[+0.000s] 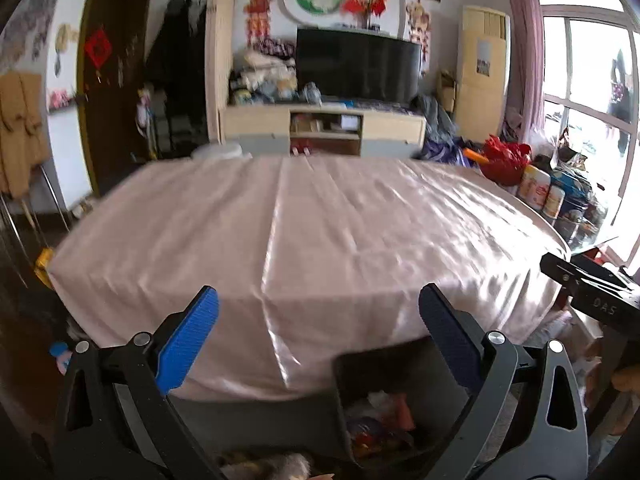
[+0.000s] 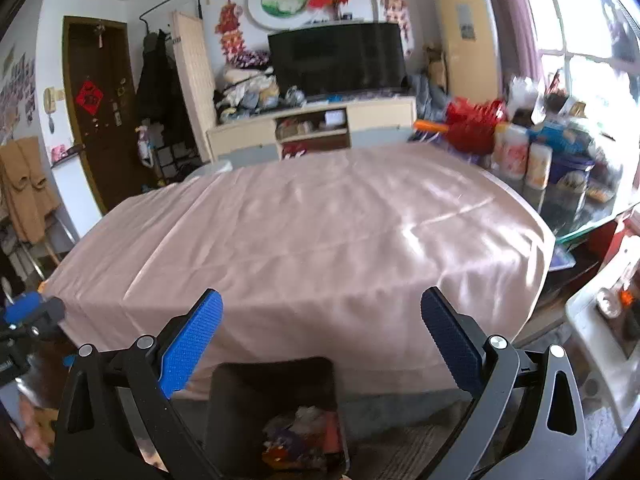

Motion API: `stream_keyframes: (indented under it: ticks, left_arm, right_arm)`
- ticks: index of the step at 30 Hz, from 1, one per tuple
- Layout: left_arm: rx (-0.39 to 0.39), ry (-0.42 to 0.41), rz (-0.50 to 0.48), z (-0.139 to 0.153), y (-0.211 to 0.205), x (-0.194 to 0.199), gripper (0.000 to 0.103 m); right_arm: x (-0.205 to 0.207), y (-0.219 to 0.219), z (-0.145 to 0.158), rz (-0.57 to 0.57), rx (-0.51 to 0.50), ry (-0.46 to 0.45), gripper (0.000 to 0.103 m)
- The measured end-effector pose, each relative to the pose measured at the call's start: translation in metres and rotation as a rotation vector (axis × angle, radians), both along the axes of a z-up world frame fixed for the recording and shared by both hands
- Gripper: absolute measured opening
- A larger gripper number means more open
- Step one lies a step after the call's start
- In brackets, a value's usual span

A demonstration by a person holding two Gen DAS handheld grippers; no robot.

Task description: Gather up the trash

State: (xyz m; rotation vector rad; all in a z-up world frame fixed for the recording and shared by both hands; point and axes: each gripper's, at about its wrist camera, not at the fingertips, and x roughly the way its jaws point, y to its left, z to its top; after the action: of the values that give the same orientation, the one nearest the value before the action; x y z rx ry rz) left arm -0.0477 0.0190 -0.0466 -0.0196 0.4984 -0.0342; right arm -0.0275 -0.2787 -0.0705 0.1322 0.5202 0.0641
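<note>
A dark trash bin [image 2: 240, 392] stands on the floor at the near edge of the table, with crumpled colourful wrappers [image 2: 300, 436] inside. It also shows in the left wrist view [image 1: 360, 372], with wrappers [image 1: 380, 420] in it. My left gripper [image 1: 318, 320] is open and empty, above the table's near edge and left of the bin. My right gripper [image 2: 322, 322] is open and empty, above the bin. The table [image 2: 304, 232] is covered by a pink shiny cloth with nothing on the cloth. The right gripper's body [image 1: 596, 292] shows at the right edge of the left wrist view.
Jars, tubs and a red bag [image 2: 474, 124] crowd the glass tabletop [image 2: 576, 216] at the far right. A TV cabinet [image 2: 312, 128] stands behind. A white appliance [image 2: 604, 328] stands to the right. A folding chair with a coat [image 1: 20, 132] is at the left.
</note>
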Motion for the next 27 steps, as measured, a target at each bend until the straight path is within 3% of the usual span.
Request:
stream_keyframes:
  ticks: [4,9,15,27]
  left_arm:
    - [0.038,-0.055,0.013,0.001,-0.002,-0.008,0.095]
    - [0.081,-0.051,-0.002,-0.006,-0.006,-0.007,0.095]
    - [0.052,-0.073,-0.016,-0.007,-0.001,-0.01,0.095]
    - [0.073,-0.073,-0.028,-0.011,-0.002,-0.012,0.095]
  right_arm:
    - [-0.006,-0.004,0.003,-0.026,-0.025,-0.023,0.1]
    - [-0.015,-0.012,0.006,-0.06,-0.035,-0.081,0.1]
    - [-0.014,-0.009,0.0,-0.073,-0.055,-0.076,0.1]
    - [-0.031,-0.003,0.002,-0.051,-0.061,-0.122,0.1]
